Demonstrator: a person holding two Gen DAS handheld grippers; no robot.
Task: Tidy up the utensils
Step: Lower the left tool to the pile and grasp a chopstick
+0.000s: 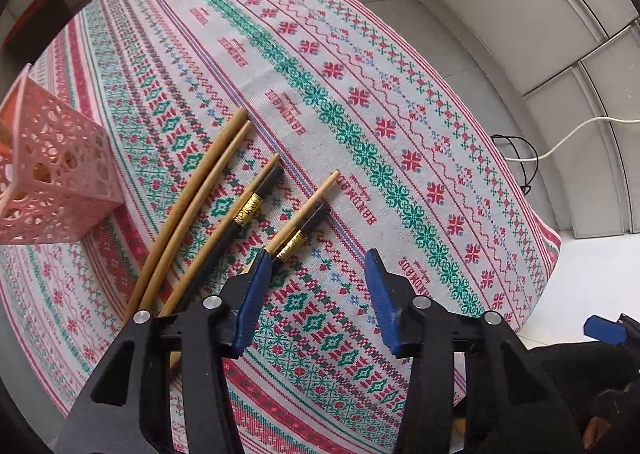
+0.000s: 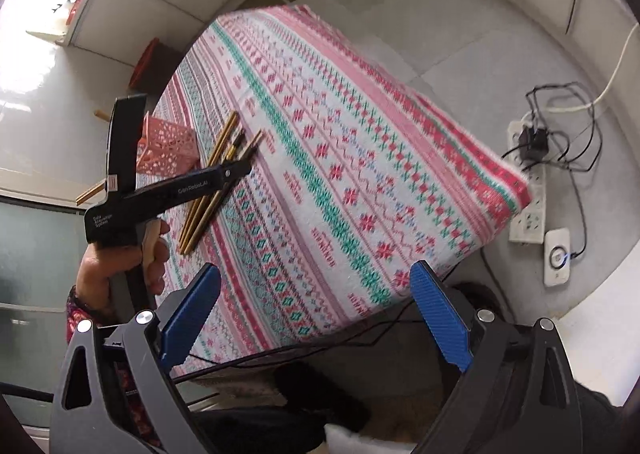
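Several chopsticks (image 1: 208, 189) lie side by side on the patterned tablecloth (image 1: 360, 101), some plain bamboo, some black with a gold band (image 1: 294, 242). A pink lattice holder (image 1: 56, 177) stands to their left. My left gripper (image 1: 318, 258) points steeply down at the cloth, its blue fingers (image 1: 252, 294) apart. Its left fingertip sits right beside the nearest bamboo-and-black pair, and only cloth lies between the jaws. In the right wrist view, a hand (image 2: 120, 262) holds the left gripper (image 2: 242, 169) over the chopsticks (image 2: 208, 193) by the holder (image 2: 168, 145). My right gripper (image 2: 316, 270) hangs wide open over the table's near edge.
On the floor to the right of the table lie a power strip (image 2: 528, 189), tangled black cables (image 2: 560, 125) and a white device (image 2: 557, 254). A red box (image 2: 148, 57) sits beyond the table's far left corner. A white cable (image 1: 568, 137) runs along the floor.
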